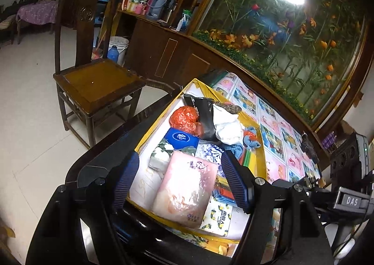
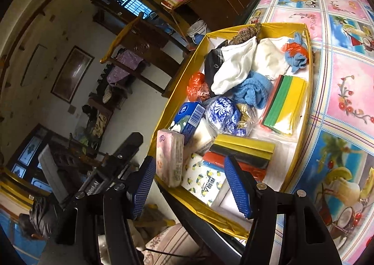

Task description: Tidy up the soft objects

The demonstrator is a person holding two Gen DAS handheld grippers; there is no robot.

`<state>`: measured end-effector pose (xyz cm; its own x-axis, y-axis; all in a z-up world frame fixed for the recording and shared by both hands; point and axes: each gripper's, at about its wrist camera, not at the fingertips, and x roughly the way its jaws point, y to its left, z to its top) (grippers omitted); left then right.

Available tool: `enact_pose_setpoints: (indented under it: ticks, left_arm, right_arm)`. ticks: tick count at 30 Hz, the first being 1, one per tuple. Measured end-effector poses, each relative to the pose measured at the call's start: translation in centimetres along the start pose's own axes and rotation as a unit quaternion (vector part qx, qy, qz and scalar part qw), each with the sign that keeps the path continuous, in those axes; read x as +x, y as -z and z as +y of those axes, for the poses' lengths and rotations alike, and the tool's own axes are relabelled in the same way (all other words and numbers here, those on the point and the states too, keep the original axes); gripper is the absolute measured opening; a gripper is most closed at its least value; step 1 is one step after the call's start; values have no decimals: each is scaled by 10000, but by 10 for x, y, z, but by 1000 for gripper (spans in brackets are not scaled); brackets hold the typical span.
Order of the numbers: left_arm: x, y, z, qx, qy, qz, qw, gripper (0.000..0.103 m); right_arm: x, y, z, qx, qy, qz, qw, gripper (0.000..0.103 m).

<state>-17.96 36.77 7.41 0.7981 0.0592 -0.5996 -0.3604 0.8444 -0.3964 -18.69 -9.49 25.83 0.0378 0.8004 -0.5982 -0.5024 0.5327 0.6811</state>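
Clearly both the left tongs (image 1: 184, 178) and right tongs (image 2: 190, 183) gape unclenched above the yellow box (image 2: 301, 134).

This is a lived-in home, a sitting or dining room. A carved wooden chair (image 1: 93, 80) stands on pale floor tiles beside a dark wood cabinet (image 1: 163, 54) crowded with bottles, cups and a thermos jug (image 1: 157, 7). A framed picture (image 2: 71, 73) hangs on the wall (landscape, too blurred to read), and a cartoon-print oilcloth (image 2: 346, 59) covers the table.
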Motion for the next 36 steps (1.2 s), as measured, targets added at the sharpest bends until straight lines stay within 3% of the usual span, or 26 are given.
enact_pose_setpoints:
  ticks: [4, 8, 10, 12, 13, 15, 16, 17, 21, 26, 30, 36]
  left_arm:
    - [-7, 6, -19, 470, -254, -270, 9982, 72]
    - [-32, 15, -43, 935, -745, -1161, 9860, 73]
    - [-52, 20, -53, 1013, -784, -1730, 9766, 93]
    - [-66, 25, -60, 1093, -567, -2163, 9685, 103]
    - [-66, 25, -61, 1139, -425, -2174, 9685, 103]
    - [-47, 19, -67, 1389, -306, -1524, 9780, 103]
    - [-36, 17, -70, 1540, -367, -1182, 9803, 103]
    - [-30, 18, -72, 1611, -558, -1079, 9794, 103]
    - [-29, 25, -79, 1764, -1095, -1307, 9694, 103]
    - [-26, 33, -93, 1864, -1311, -1201, 9663, 103]
    - [-24, 44, -105, 2004, -1506, -1046, 9624, 103]
    - [-22, 51, -115, 2084, -1591, -935, 9605, 103]
  right_arm:
    - [-29, 9, -13, 10, 293, -489, 9984, 62]
    - [-65, 25, -32, 108, 981, -1089, 9891, 64]
    - [-78, 34, -38, 126, 1217, -1289, 9841, 65]
    - [-85, 44, -37, 25, 1475, -1465, 9782, 66]
    - [-86, 49, -35, -43, 1589, -1528, 9754, 66]
    - [-86, 61, -28, -185, 1852, -1662, 9684, 70]
    - [-86, 65, -27, -217, 1943, -1686, 9661, 75]
    - [-84, 70, -24, -236, 2012, -1696, 9645, 77]
    - [-74, 86, -15, -488, 2295, -1660, 9578, 78]
    - [-72, 102, 2, -947, 2721, -1771, 9411, 80]
    - [-74, 116, 10, -1255, 2962, -1885, 9279, 87]
    - [-77, 124, 6, -1308, 3074, -1897, 9233, 88]
